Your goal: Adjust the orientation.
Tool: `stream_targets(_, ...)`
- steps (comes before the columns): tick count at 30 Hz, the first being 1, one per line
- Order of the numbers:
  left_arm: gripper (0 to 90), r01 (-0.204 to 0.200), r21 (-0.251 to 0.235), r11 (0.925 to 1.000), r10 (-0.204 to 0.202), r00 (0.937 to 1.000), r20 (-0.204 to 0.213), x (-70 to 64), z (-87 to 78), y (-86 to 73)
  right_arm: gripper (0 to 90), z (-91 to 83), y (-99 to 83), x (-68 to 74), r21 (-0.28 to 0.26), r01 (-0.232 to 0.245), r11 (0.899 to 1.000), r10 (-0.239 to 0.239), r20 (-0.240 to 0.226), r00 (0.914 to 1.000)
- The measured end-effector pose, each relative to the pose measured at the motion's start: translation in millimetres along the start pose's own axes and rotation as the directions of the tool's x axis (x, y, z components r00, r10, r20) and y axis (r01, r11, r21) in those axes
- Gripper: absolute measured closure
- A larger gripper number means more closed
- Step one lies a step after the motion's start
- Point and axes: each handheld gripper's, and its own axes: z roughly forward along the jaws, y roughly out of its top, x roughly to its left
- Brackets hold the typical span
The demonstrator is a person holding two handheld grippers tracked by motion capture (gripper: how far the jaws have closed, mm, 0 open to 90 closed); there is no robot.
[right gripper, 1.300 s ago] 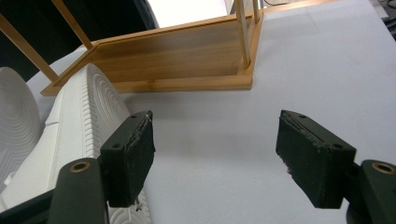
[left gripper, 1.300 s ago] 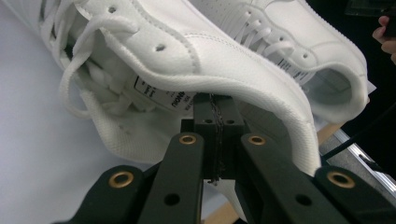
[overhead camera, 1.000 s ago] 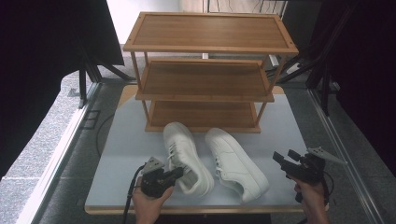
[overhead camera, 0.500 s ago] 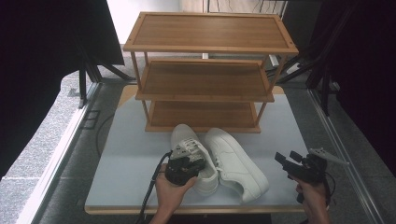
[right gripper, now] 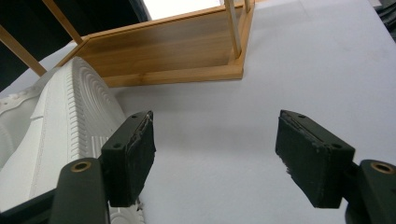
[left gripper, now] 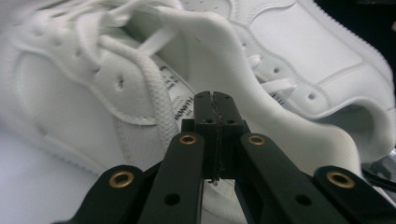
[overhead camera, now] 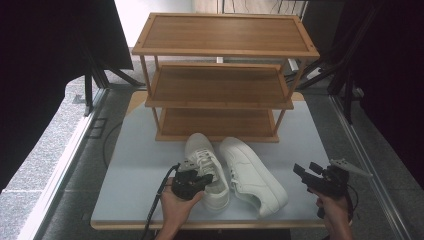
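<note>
Left gripper (overhead camera: 196,181): down at the near end of the left shoe (overhead camera: 206,167), its jaws pressed right together; in the left gripper view (left gripper: 215,100) they meet at the shoe's opening, in front of the tongue label, but whether any material is caught between them I cannot tell.

Left shoe: white lace-up sneaker on the grey table (overhead camera: 135,170), toe pointing at the rack, heel end toward the person; close up (left gripper: 116,93) the collar rim bulges just to the right of the jaws.

Right shoe (overhead camera: 252,172): touching or just beside the left one, angled so its toe lies near the rack and its heel swings out toward the right; in the right gripper view (right gripper: 60,126) its ribbed edge sits beside the left-hand jaw.

Right gripper (overhead camera: 310,175): held over the table's right side, well apart from both shoes, jaws spread wide with only bare table between them (right gripper: 215,154).

Shoe rack (overhead camera: 220,85): three wooden shelves at the far side of the table, all bare; its bottom shelf (right gripper: 163,51) lies just beyond the shoes' toes.
</note>
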Motion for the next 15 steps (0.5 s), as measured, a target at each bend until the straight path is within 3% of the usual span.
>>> stream_targets(2, 90.0, 0.001, 0.002, 1.0000, -0.001, 1.0000, -0.009, 2.1, -3.3, -1.3, 28.1, -0.2, -0.3, -0.6, -0.003, -0.003, 1.000, 0.003, 0.004, 1.0000)
stream_targets(7, 90.0, 0.024, -0.003, 0.9997, -0.025, 0.9961, -0.085, 23.6, -26.1, -8.8, 28.1, 0.0, -0.4, -1.8, -0.002, -0.012, 1.000, 0.012, 0.006, 0.9999)
stream_targets(10, 90.0, 0.052, -0.014, 0.9985, -0.053, 0.9962, -0.068, 35.5, -34.3, -11.6, 28.1, 1.5, -0.5, -0.1, 0.008, -0.006, 1.000, 0.006, 0.002, 1.0000)
stream_targets(15, 90.0, 0.054, -0.013, 0.9985, -0.054, 0.9975, -0.045, 40.8, -36.1, -11.0, 28.1, 4.3, 0.3, 2.5, 0.014, 0.003, 1.000, -0.003, -0.002, 1.0000)
